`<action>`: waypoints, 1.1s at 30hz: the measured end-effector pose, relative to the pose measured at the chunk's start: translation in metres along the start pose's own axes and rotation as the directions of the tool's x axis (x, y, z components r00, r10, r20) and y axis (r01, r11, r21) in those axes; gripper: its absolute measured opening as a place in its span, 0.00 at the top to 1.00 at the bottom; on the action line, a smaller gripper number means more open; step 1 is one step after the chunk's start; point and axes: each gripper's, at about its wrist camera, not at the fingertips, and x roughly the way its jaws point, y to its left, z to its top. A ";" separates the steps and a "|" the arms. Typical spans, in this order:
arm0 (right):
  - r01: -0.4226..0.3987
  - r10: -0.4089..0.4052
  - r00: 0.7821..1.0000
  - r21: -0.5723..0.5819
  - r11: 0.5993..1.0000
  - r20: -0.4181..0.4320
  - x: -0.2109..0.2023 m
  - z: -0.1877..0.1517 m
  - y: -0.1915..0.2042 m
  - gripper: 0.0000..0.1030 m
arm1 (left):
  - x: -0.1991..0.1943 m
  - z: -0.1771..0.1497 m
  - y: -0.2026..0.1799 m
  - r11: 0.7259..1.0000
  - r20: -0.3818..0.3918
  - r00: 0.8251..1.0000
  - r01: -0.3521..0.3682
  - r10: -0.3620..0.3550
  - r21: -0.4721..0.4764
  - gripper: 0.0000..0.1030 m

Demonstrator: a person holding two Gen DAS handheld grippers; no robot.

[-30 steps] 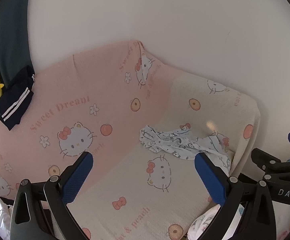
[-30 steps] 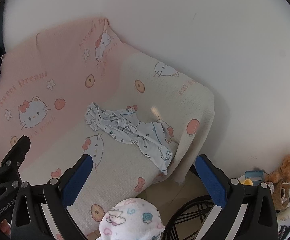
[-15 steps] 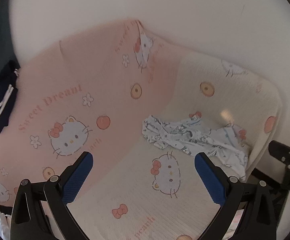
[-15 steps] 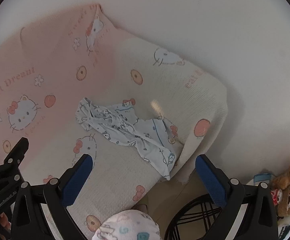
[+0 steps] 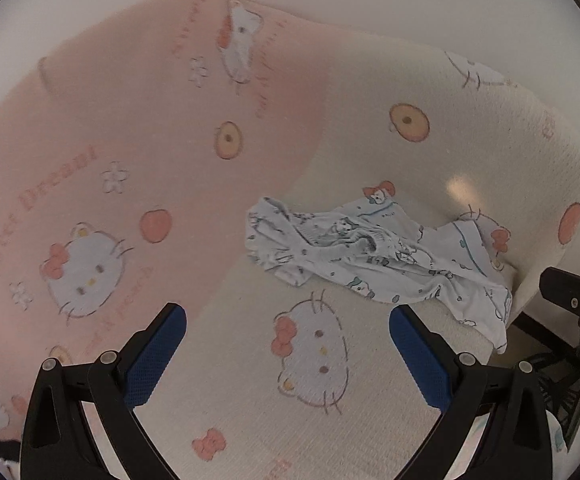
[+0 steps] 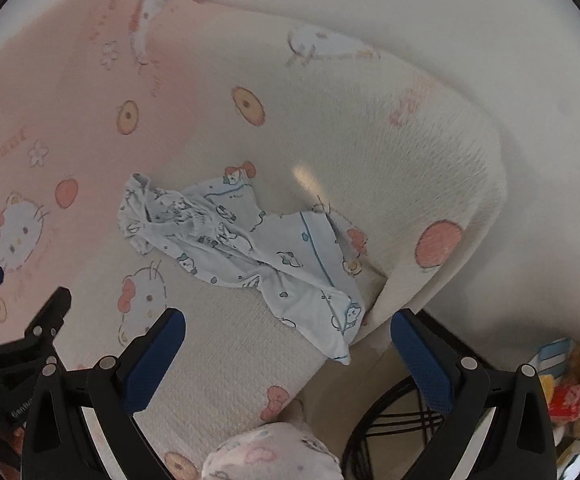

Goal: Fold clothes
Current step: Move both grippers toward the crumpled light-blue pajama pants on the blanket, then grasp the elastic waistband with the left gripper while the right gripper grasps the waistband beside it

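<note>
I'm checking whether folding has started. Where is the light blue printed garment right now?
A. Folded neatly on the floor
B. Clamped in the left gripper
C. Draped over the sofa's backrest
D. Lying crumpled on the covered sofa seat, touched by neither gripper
D. The garment lies rumpled on the sofa cover, while the left gripper and right gripper are open and short of it.

A crumpled white garment (image 5: 370, 256) with small prints is seen on the cat-print cover (image 5: 314, 376), near the right armrest. The left gripper (image 5: 288, 340) is held above the seat, blue fingers (image 5: 156, 354) spread wide, nothing between them. Part of the right gripper (image 5: 578, 292) is seen at the right edge.
</note>
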 end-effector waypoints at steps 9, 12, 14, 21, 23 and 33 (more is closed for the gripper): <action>-0.058 0.067 0.993 0.096 0.994 -0.096 0.058 0.017 -0.010 0.00 | 0.062 0.011 -0.013 0.997 -0.059 0.997 0.053 -0.050 0.047 0.00; -0.079 0.100 0.987 0.157 0.984 -0.127 0.079 0.028 -0.008 0.00 | 0.084 0.012 -0.015 0.993 -0.075 0.993 0.101 -0.096 0.066 0.00; -0.104 0.138 0.980 0.222 0.969 -0.143 0.090 0.034 -0.010 0.00 | 0.095 0.013 -0.019 0.994 -0.061 0.994 0.093 -0.089 0.051 0.00; -0.209 0.253 0.956 0.263 0.942 -0.147 0.118 0.060 0.005 0.00 | 0.125 0.024 -0.016 0.993 -0.036 0.998 0.057 -0.053 0.102 0.00; -0.227 0.280 0.946 0.280 0.933 -0.165 0.125 0.066 0.008 0.00 | 0.134 0.027 -0.006 0.994 -0.042 0.997 0.061 -0.058 0.095 0.00; -0.262 0.318 0.936 0.305 0.916 -0.149 0.161 0.087 0.032 0.15 | 0.177 0.047 0.050 0.977 -0.070 0.981 0.174 -0.183 -0.121 0.00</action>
